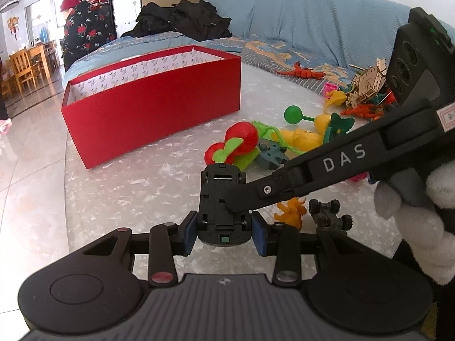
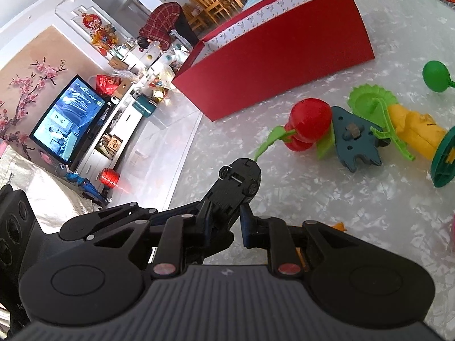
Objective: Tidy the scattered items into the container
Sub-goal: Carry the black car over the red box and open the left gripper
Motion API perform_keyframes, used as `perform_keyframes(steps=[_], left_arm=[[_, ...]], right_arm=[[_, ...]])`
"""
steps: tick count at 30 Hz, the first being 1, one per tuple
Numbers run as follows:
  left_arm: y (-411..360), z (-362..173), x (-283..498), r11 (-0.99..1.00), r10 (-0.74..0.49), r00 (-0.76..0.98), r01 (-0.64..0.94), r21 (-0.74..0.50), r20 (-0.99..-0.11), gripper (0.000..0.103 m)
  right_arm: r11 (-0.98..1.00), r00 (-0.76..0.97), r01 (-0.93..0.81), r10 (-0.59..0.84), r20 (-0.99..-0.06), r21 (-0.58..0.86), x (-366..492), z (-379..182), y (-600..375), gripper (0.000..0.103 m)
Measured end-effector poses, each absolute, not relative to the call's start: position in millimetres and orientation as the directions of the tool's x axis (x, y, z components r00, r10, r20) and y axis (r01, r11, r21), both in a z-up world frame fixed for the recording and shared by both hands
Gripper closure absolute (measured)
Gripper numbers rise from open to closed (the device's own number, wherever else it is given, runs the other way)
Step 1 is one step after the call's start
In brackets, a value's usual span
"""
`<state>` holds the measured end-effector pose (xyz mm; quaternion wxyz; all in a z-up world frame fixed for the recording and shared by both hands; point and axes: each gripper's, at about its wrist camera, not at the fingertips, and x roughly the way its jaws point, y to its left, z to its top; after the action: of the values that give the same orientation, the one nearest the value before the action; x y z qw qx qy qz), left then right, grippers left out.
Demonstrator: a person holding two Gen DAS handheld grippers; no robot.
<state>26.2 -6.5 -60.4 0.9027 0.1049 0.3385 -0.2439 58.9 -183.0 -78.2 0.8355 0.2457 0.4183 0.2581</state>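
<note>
A black toy car [image 1: 223, 204], belly up with its underside and wheels showing, is held above the pale marbled desk [image 1: 128, 193] by both tools at once: the left gripper [image 1: 224, 231] has its blue-padded jaws narrow and pressed on the car's two flanks at the near end, and the right gripper [image 2: 226, 213] reaches across from the side, its jaws narrow too and clamped on the car's middle. A white-gloved hand [image 1: 412, 216] carries that right tool. The step in hand looks like carrying the car to the open red box [image 1: 148, 110], which stands well apart from it on the far left part of the desk. The next move probably calls for a travel over the box's near wall, with the two tools kept together so the car does not twist, and then both pairs of jaws letting go above the inside. Near the car lie the other scattered toys: a red cherry toy [image 1: 241, 139], a green ball on a stick [image 1: 294, 113], a yellow figure [image 1: 301, 137], an orange dinosaur [image 1: 290, 211] and a small dark buggy [image 1: 330, 213], with more piled at the right edge. The box's floor is hidden behind its wall, so what already lies inside cannot be told. In the right wrist view the car is partly covered by the left tool's links, and the pile at far right is too jumbled to sort out.
</note>
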Motion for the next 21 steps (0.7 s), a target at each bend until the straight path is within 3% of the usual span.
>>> perform_keyframes(steps=[21], left_arm=[[-21.2, -29.7, 50.4, 0.857, -0.374, 0.685, 0.512, 0.049, -0.625, 0.062]], right_arm=[[0.731, 0.607, -0.217, 0.62, -0.497, 0.647, 72.5, -56.0, -197.7, 0.085]])
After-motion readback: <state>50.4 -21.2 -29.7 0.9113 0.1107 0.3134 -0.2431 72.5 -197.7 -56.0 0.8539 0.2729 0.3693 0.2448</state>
